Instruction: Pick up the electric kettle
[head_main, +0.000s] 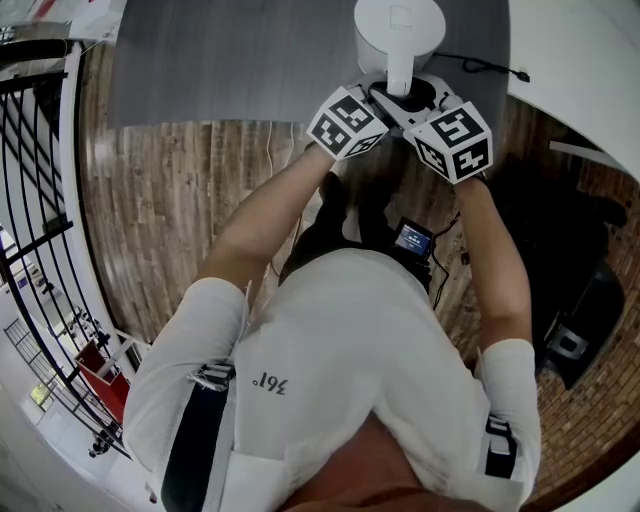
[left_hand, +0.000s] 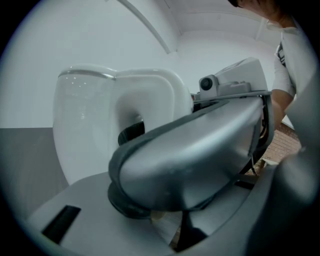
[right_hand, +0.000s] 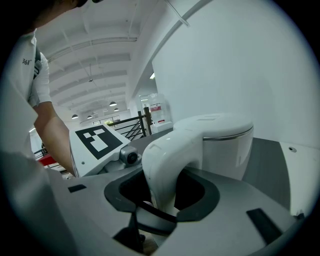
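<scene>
Head view: white electric kettle (head_main: 400, 25) stands upright on the grey table (head_main: 220, 60), its handle (head_main: 400, 68) pointing back at the person. L gripper (head_main: 380, 102) and R gripper (head_main: 422, 104) meet at the handle's lower end, marker cubes side by side; a black cord (head_main: 480, 66) lies on the table to the right. L gripper view: L gripper (left_hand: 175, 225) jaws spread, pinching nothing. R gripper (left_hand: 130, 150) lies across the gap in front, w/ the kettle (left_hand: 82, 125) and handle (left_hand: 150, 95) just beyond it. R gripper view: R gripper (right_hand: 162, 202) jaws apart w/ the handle (right_hand: 165, 160) btwn them, dark gaps on both sides, no squeeze. Kettle (right_hand: 227, 145) sits on the table, the L gripper's cube (right_hand: 97, 140) close at left
</scene>
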